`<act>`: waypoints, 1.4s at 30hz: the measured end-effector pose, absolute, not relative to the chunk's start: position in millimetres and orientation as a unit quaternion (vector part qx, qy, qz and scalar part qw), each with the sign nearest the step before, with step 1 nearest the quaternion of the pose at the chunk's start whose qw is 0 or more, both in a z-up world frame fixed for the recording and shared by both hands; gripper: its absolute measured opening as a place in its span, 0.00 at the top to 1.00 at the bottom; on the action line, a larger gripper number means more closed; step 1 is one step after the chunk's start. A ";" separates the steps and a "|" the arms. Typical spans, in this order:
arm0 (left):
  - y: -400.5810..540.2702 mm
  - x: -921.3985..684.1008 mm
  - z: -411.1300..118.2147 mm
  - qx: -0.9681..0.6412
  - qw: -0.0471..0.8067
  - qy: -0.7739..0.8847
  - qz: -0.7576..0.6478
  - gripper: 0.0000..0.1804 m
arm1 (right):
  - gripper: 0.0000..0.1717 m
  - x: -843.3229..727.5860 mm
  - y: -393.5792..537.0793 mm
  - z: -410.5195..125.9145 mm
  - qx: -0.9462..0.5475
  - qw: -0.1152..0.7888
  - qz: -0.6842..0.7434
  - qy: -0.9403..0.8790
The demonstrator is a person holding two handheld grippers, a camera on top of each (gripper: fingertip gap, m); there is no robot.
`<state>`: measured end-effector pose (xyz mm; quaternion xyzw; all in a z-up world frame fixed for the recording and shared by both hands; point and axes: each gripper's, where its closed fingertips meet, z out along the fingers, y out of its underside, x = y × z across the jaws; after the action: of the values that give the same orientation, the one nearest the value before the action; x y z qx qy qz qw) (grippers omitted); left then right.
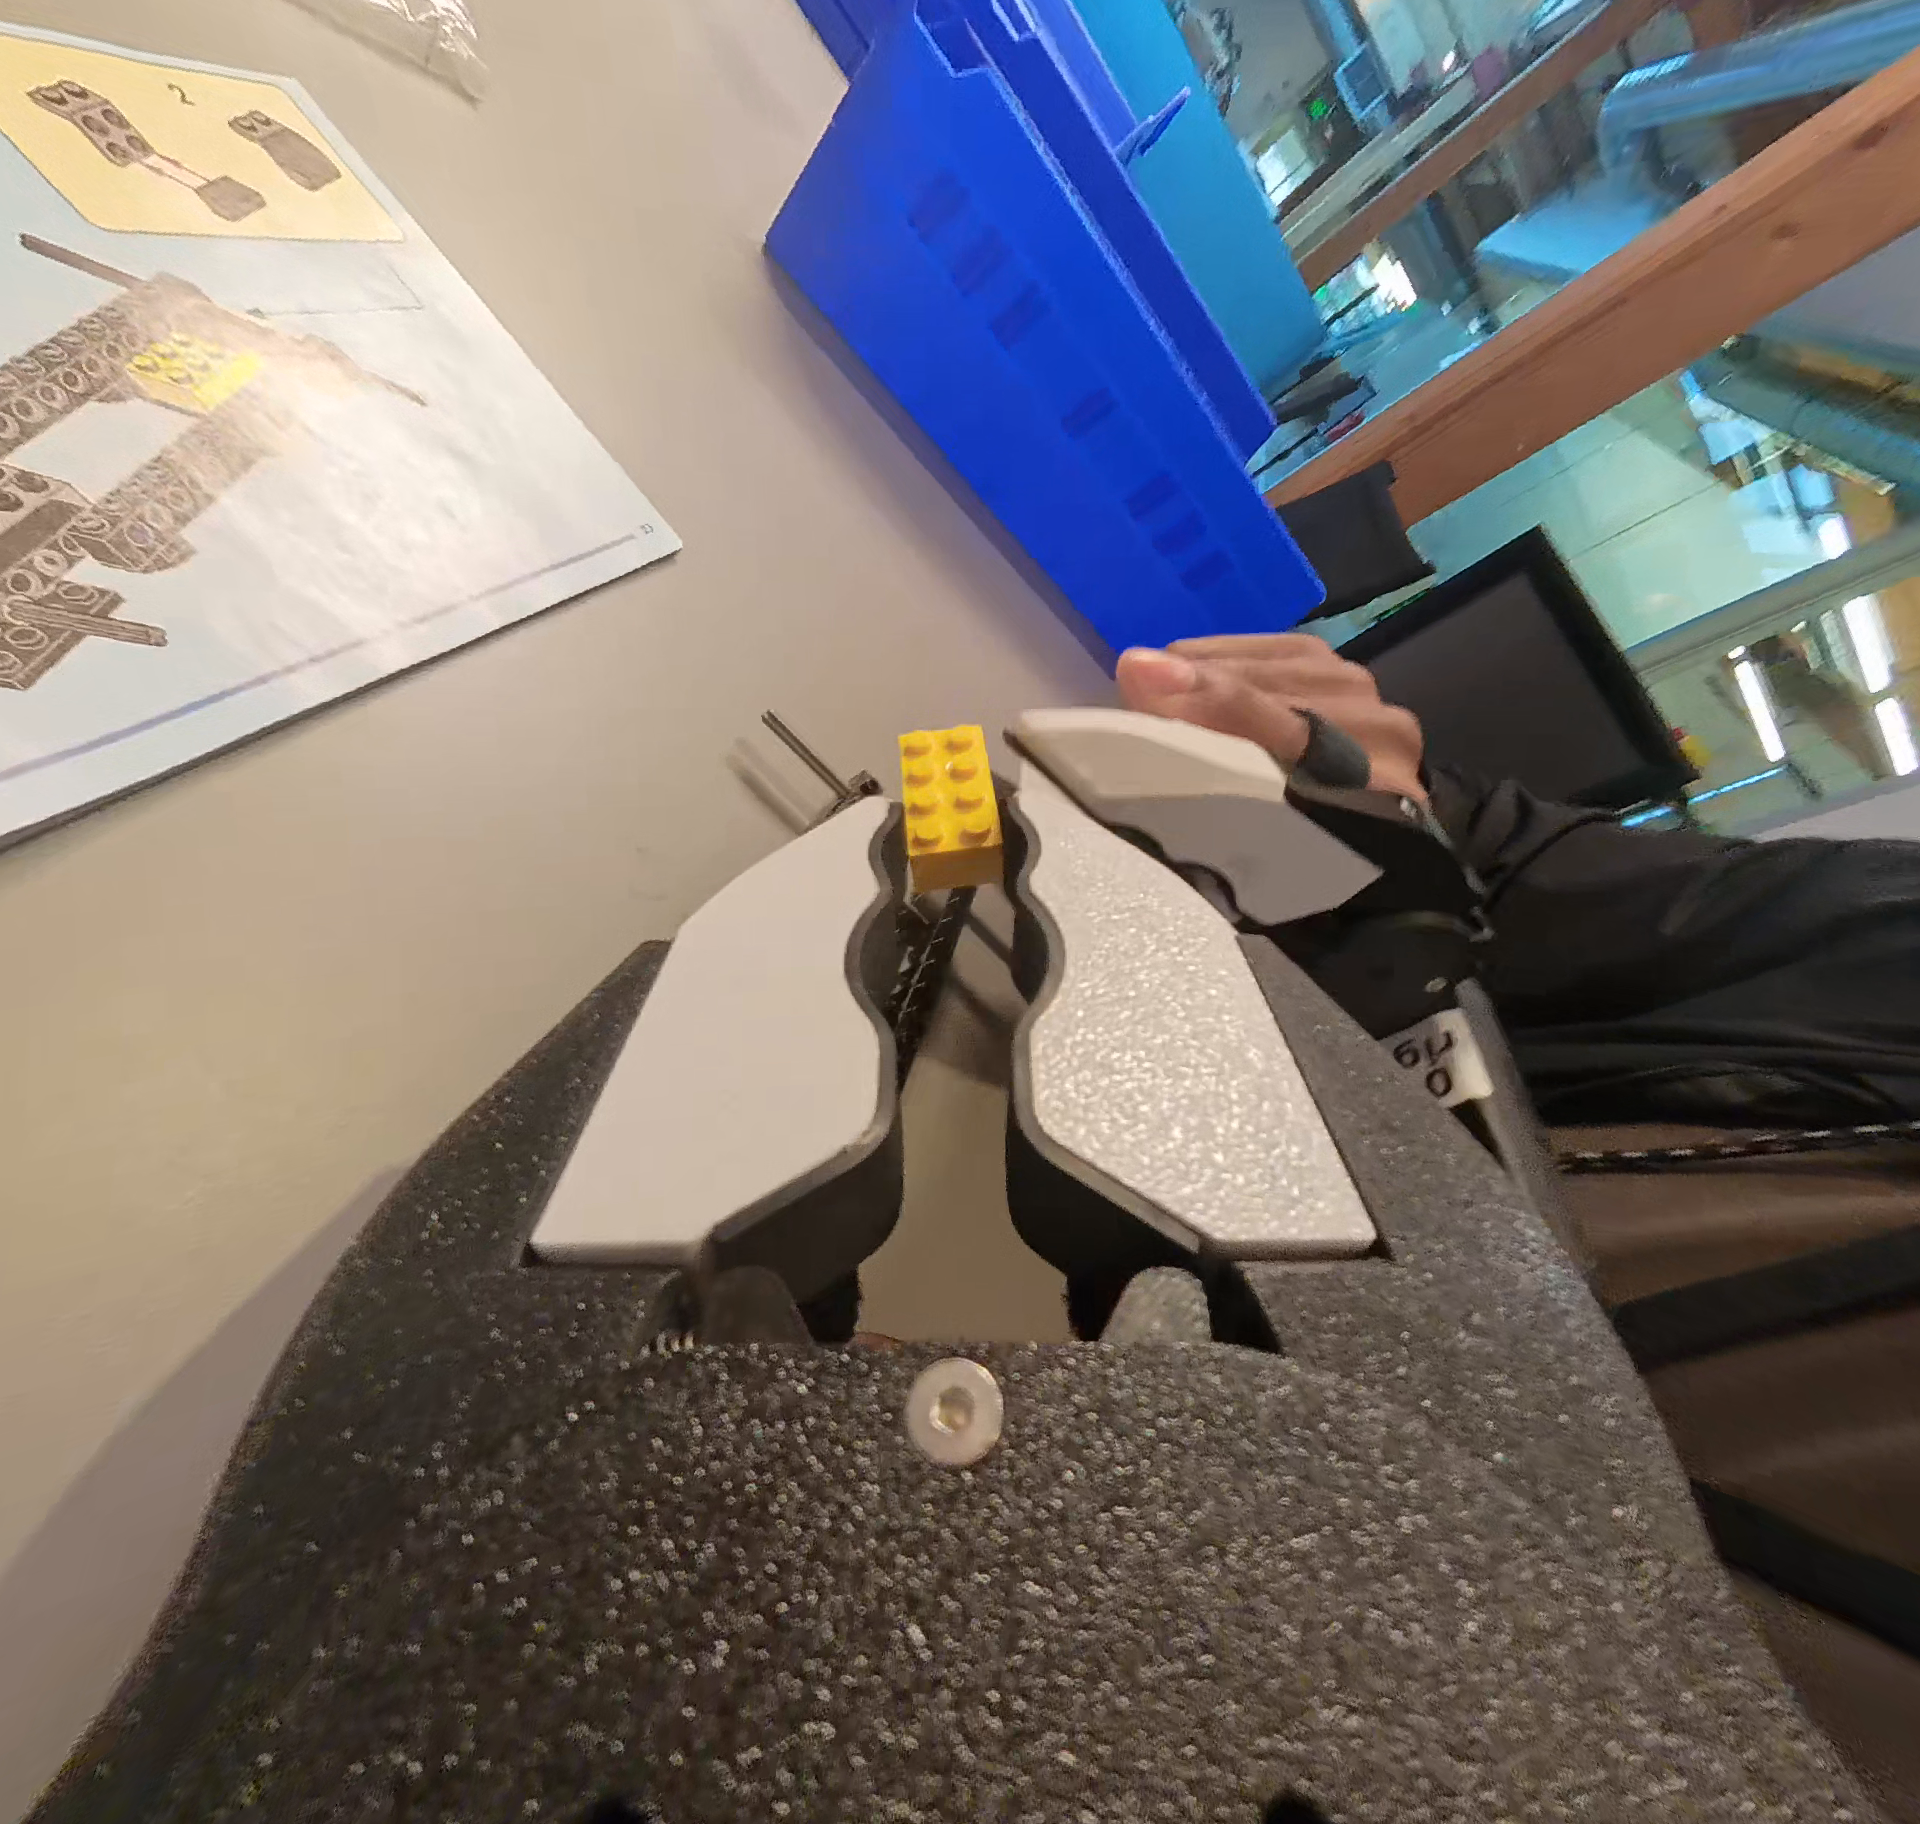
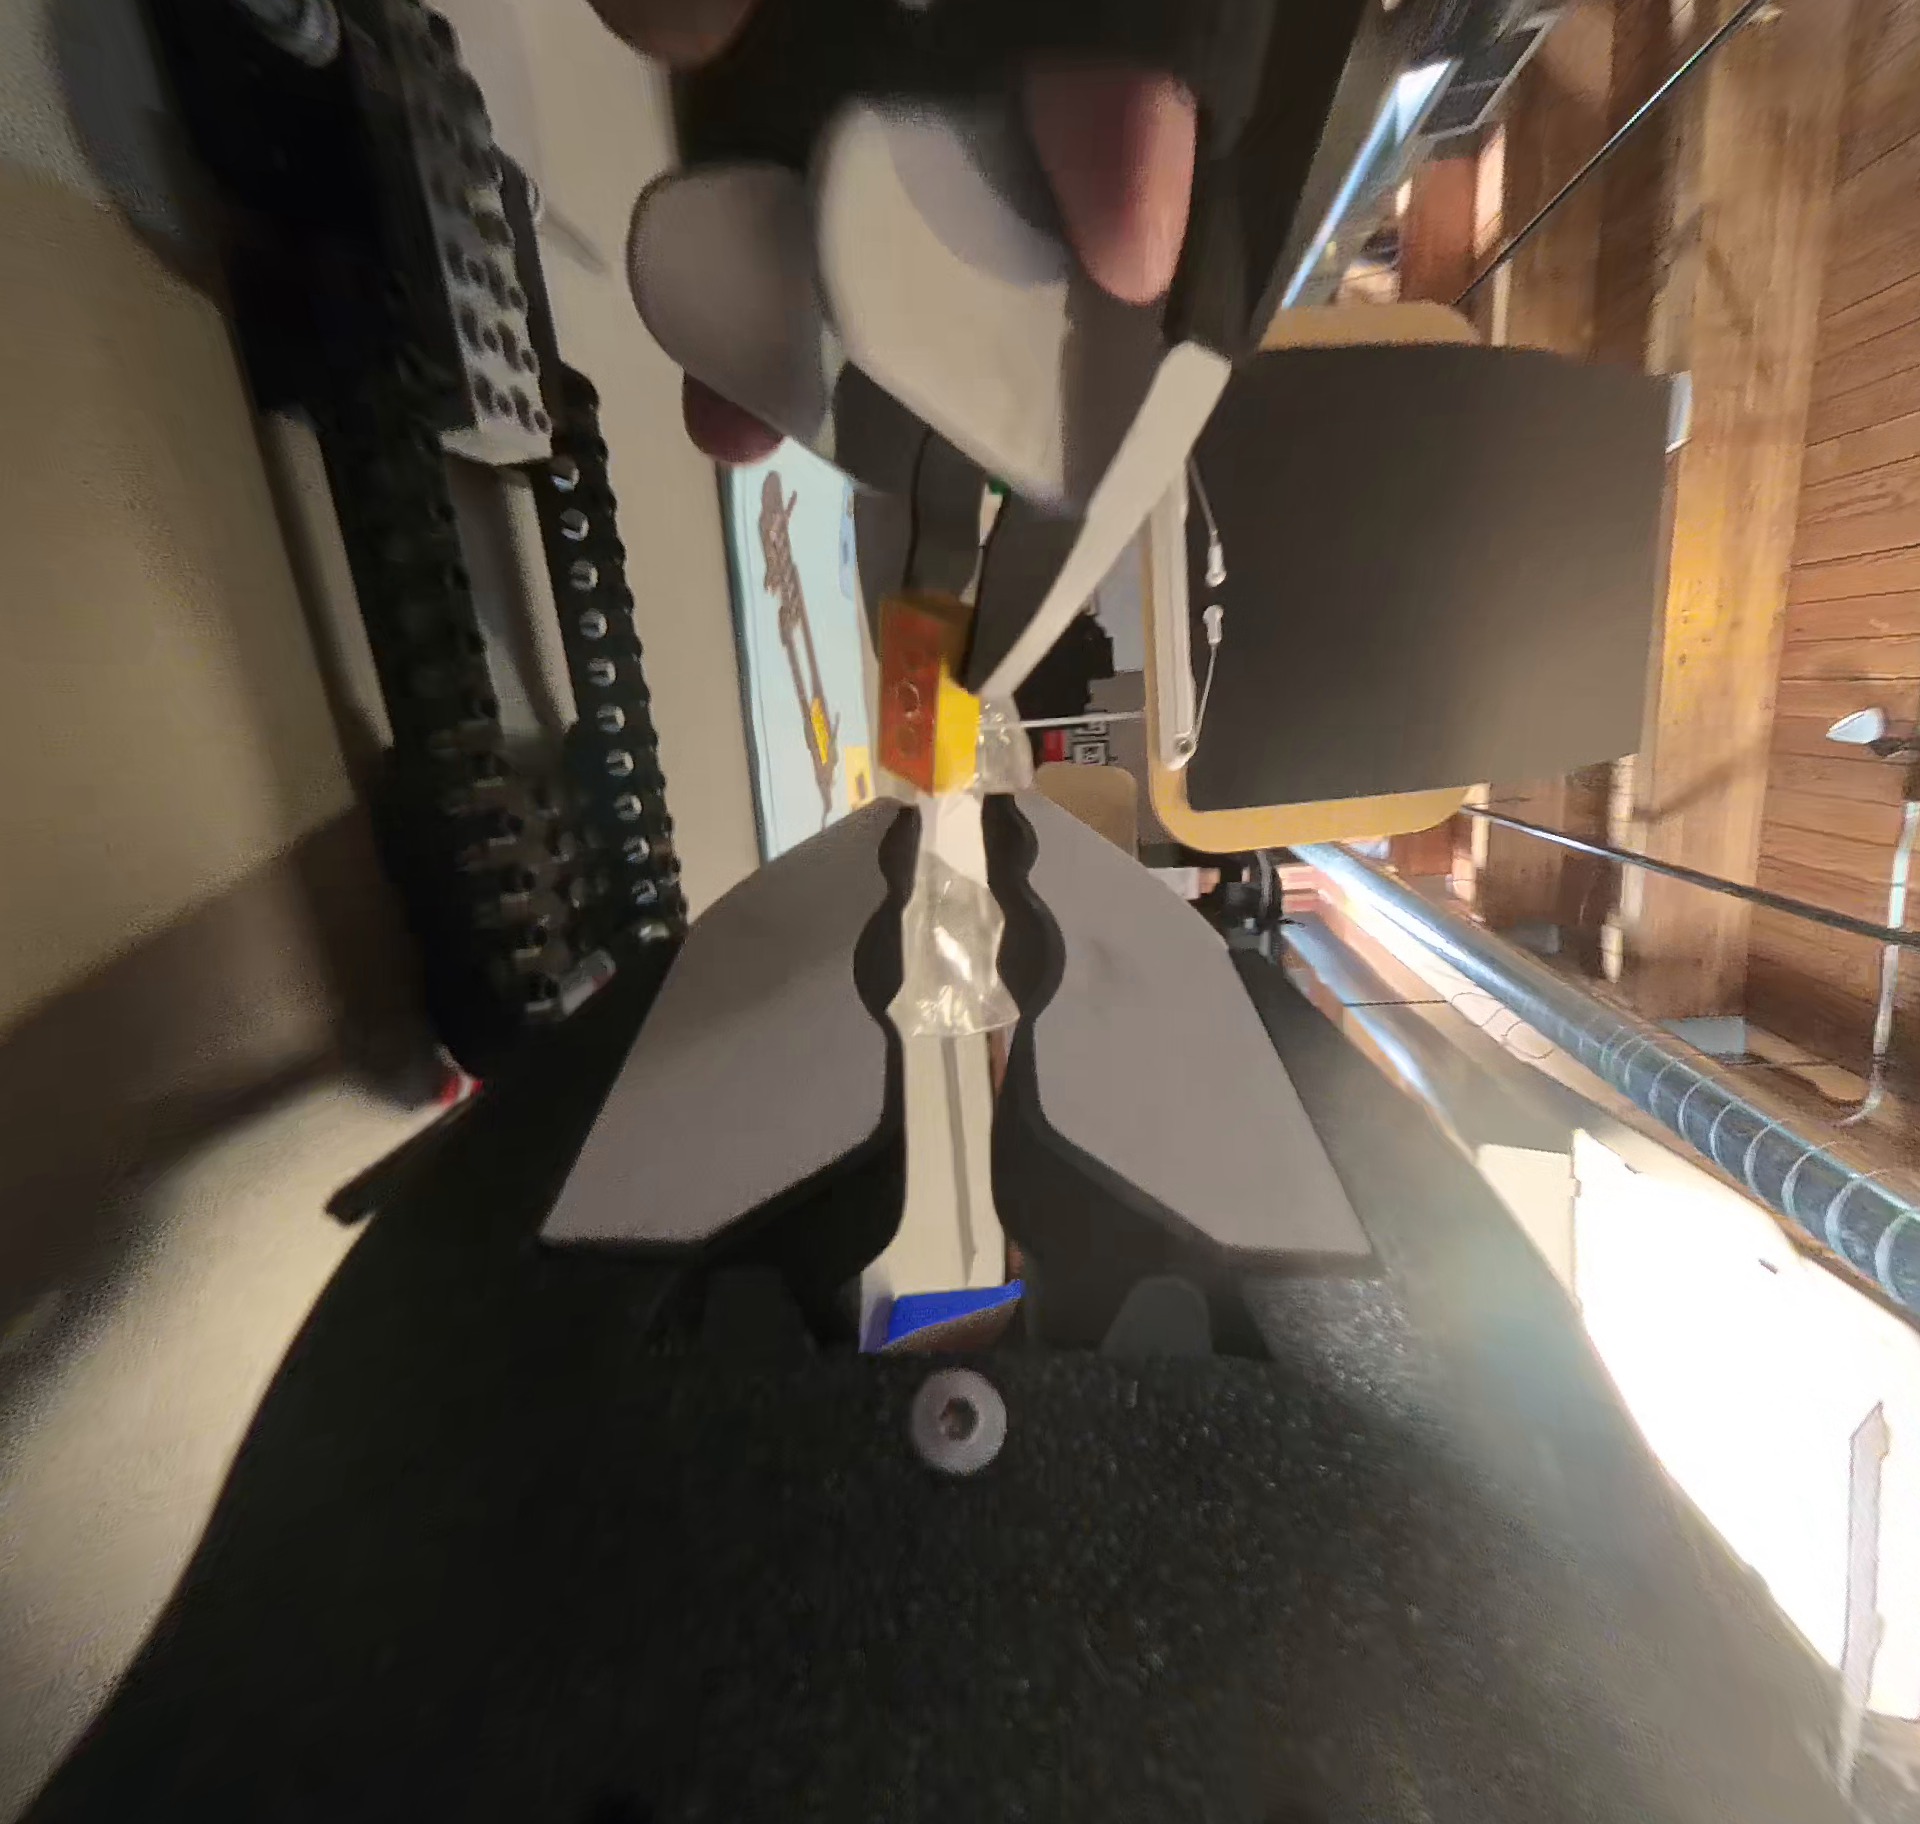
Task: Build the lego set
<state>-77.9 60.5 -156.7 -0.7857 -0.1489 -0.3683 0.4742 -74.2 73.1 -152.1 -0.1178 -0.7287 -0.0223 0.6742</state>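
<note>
Yellow brick [image 1: 951,803] sat clamped between the left gripper's [image 1: 951,829] pads over the grey table [image 1: 520,943], while the right gripper's [image 2: 945,829] jaws stood narrowly apart just beside it, clear plastic [image 2: 951,943] in the gap (gripped or not, couldn't tell).

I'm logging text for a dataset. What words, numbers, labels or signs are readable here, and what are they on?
I don't copy out writing, so here is only what bears it.
Instruction sheet: a printed step number, and a tiny page number at its corner.
White tag: handwritten marks.
Blue crate: no readable text.
</note>
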 end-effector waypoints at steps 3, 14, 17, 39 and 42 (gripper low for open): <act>58.9 -78.7 -165.4 -0.826 0.462 -0.096 -0.306 0.91 | 0.90 -65.1 88.2 -159.4 -0.148 0.642 0.001 -0.752; 59.0 -53.9 -187.6 -0.888 0.368 0.212 -0.179 0.91 | 0.89 -33.2 109.9 -191.2 -0.285 0.503 0.176 -0.797; 65.6 -50.9 -195.0 -0.890 0.349 0.243 -0.162 0.91 | 0.89 -34.1 112.1 -195.3 -0.285 0.501 0.172 -0.799; 69.7 -43.5 -207.0 -0.886 0.348 0.273 -0.141 0.91 | 0.90 -33.7 113.3 -204.1 -0.297 0.478 0.180 -0.807; 69.7 -41.7 -207.7 -0.883 0.350 0.282 -0.135 0.91 | 0.91 -33.5 113.0 -204.3 -0.296 0.478 0.180 -0.807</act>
<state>-41.7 69.7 -207.7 -0.8831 0.2819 -0.1350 0.3499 -33.5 113.0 -204.3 -0.2956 -0.8072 0.1795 0.4784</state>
